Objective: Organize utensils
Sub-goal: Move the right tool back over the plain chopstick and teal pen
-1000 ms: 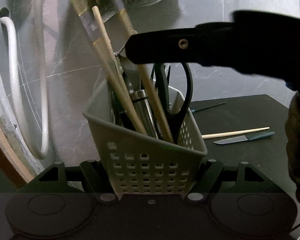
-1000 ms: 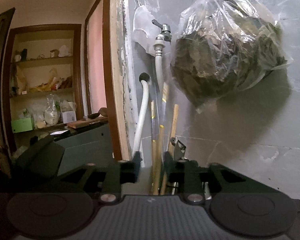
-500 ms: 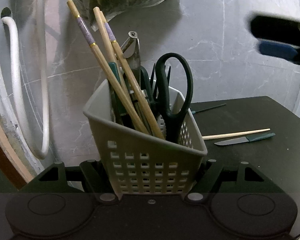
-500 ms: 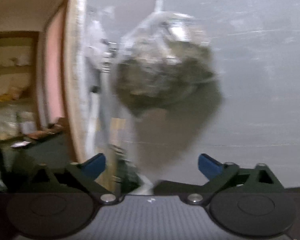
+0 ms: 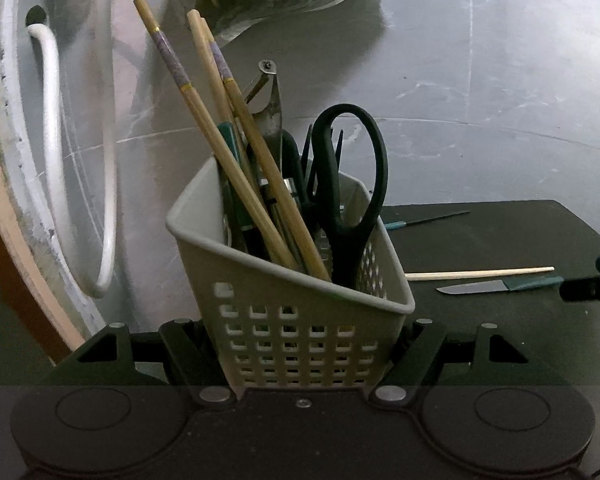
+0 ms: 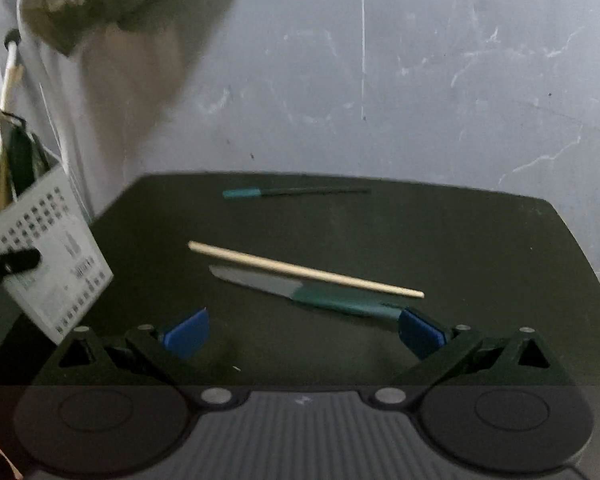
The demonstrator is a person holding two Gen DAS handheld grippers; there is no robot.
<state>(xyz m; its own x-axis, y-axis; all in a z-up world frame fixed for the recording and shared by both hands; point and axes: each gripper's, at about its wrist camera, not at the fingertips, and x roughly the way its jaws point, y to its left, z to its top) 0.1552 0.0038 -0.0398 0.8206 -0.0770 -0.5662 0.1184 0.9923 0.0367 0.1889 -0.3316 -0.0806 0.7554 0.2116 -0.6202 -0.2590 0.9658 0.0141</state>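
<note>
Now the left gripper (image 5: 300, 360) clamps the pale perforated utensil basket (image 5: 300, 320) from both sides, its dark fingers (image 5: 184, 344) pressed against the basket's lower walls. Inside the basket stand patterned chopsticks (image 5: 236, 152), black-handled scissors (image 5: 348, 184), metal tongs (image 5: 272, 100) and other dark utensils packed together. To the right of the basket, on the dark table (image 6: 480, 248), lie three loose things — a single bare chopstick (image 6: 304, 270), a knife with a teal handle (image 6: 300, 292) just beside it, and farther back, near the grey wall, a thin black tool with a teal grip (image 6: 292, 192). The right gripper (image 6: 304, 332) hangs over the table with its blue pads (image 6: 188, 332) spread wide — nothing is between them, and the knife's handle end lies close by the right-hand pad.
</note>
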